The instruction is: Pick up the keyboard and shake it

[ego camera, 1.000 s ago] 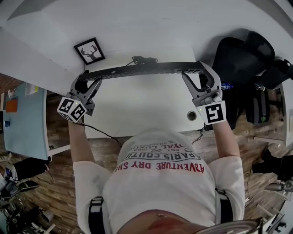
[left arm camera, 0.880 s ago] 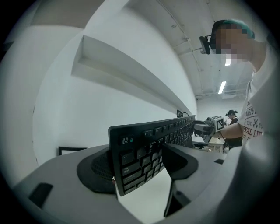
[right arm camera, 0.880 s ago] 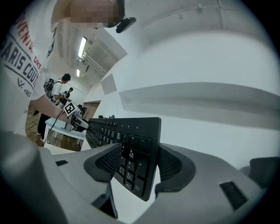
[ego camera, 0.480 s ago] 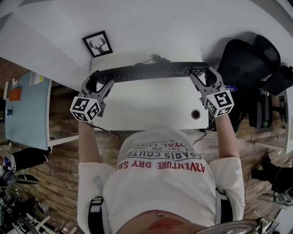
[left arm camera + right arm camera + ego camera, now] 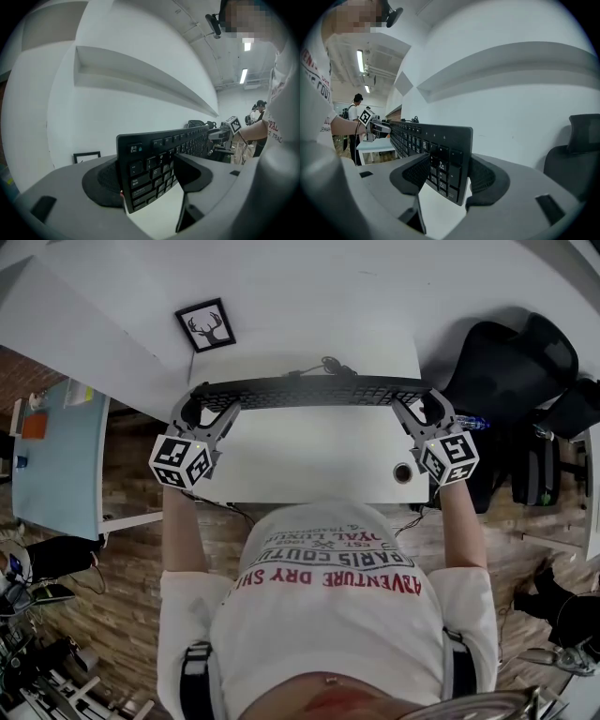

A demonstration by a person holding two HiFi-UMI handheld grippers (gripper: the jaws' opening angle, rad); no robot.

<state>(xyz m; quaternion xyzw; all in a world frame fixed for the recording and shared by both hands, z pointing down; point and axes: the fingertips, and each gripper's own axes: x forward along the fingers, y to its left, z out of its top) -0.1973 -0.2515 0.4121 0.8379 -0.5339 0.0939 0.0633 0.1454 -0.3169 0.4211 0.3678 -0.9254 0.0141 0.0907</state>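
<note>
The person is holding a long black full-size keyboard [image 5: 309, 392] by its two short ends, one gripper on each. In the head view it's running straight across the upper middle of the frame, over the far half of a white rectangular desk [image 5: 309, 460]. It's tipped up on its long edge, so from above it's showing as a thin dark strip. The key side is facing back toward the person.

The left gripper [image 5: 208, 409] is clamping the Esc end. In the left gripper view one jaw is pressing against the back of the board and the other is sitting right on the keys. The right gripper [image 5: 419, 404] is doing the same at the numpad end, with its jaws closed on both faces of that corner. Each gripper's marker cube is hanging nearer the person, over the desk's front corners.

The white desktop is showing under the keyboard's lower edge in both gripper views. I honestly can't tell if that edge is touching the desk or not.

A thin black cable [image 5: 323, 364] is bunching up just behind the keyboard's middle. A small black-framed antler picture [image 5: 205, 326] is sitting at the upper left, by the wall. A black office chair [image 5: 506, 362] is filling the upper right.
</note>
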